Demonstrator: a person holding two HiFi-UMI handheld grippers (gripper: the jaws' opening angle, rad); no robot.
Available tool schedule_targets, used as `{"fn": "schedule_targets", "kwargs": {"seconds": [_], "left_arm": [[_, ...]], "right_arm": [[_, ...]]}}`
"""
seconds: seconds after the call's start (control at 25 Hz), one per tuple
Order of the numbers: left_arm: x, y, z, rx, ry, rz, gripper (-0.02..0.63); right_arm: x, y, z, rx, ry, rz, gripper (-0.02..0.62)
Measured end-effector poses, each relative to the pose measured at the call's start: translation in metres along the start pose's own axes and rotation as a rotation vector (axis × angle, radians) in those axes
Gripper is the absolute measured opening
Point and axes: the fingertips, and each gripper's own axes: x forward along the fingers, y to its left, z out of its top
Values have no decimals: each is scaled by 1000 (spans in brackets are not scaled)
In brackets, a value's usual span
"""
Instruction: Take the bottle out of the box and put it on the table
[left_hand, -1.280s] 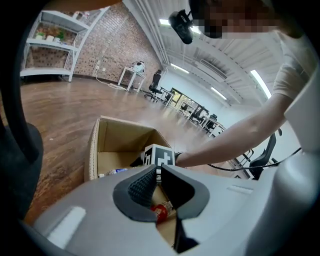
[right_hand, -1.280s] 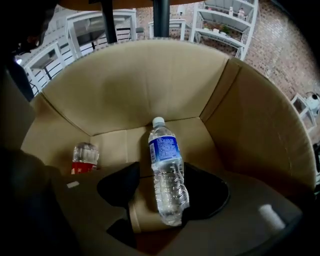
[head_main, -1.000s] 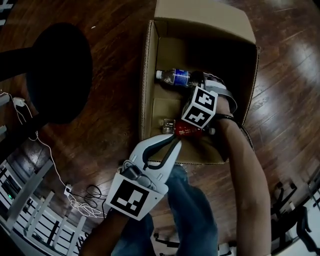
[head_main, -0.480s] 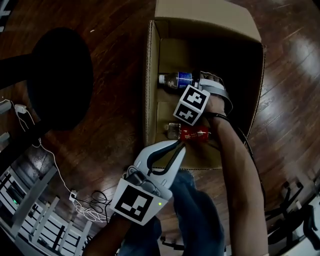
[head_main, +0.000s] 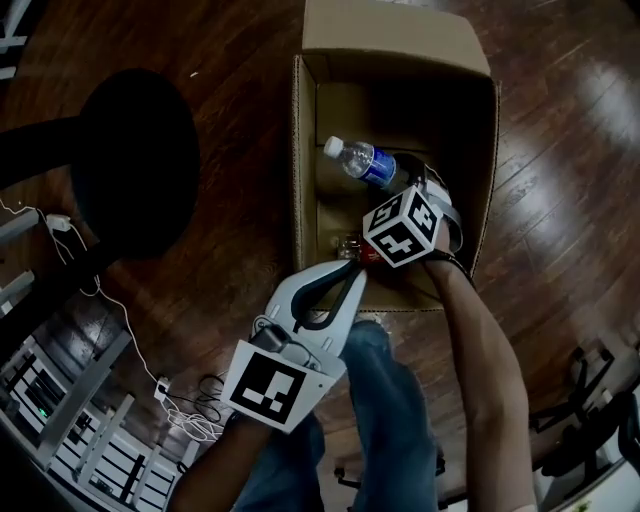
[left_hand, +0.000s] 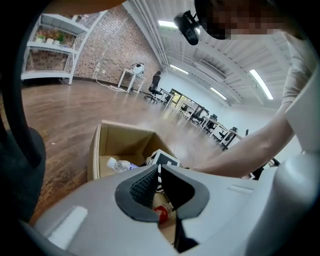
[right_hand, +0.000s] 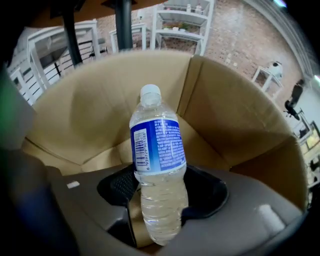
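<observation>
A clear water bottle (head_main: 365, 160) with a blue label and white cap is tilted up inside the open cardboard box (head_main: 300, 180). My right gripper (head_main: 412, 192) grips its lower body. In the right gripper view the bottle (right_hand: 157, 150) stands between the pads of that gripper (right_hand: 160, 195), whose jaws are closing and press on it. A second bottle with a red label (head_main: 368, 257) lies on the box floor near the front wall. My left gripper (head_main: 350, 272) hovers over the box's near edge, shut and empty. The left gripper view shows its tips (left_hand: 159, 172) together above the red bottle (left_hand: 161, 214).
The box stands on a dark wooden floor. A black round stool (head_main: 135, 160) is to its left. Cables (head_main: 190, 395) and a white shelf rack (head_main: 60, 430) lie at the lower left. The person's jeans-clad legs (head_main: 385, 420) are just below the box.
The right gripper has taken the blue-labelled bottle from lying on the box floor and raised it, rolling so the cap points up and left. The left gripper rose slightly.
</observation>
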Motion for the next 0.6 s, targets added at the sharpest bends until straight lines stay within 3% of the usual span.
{"fn": "schedule_targets", "kwargs": {"seconds": [0.36, 0.6], "left_arm": [[-50, -45, 93, 49, -80, 25, 0], [-89, -85, 169, 99, -179, 35, 0]], "right_arm": [[-139, -33, 65, 182, -191, -58, 276], [-249, -58, 125, 177, -322, -109, 278]]}}
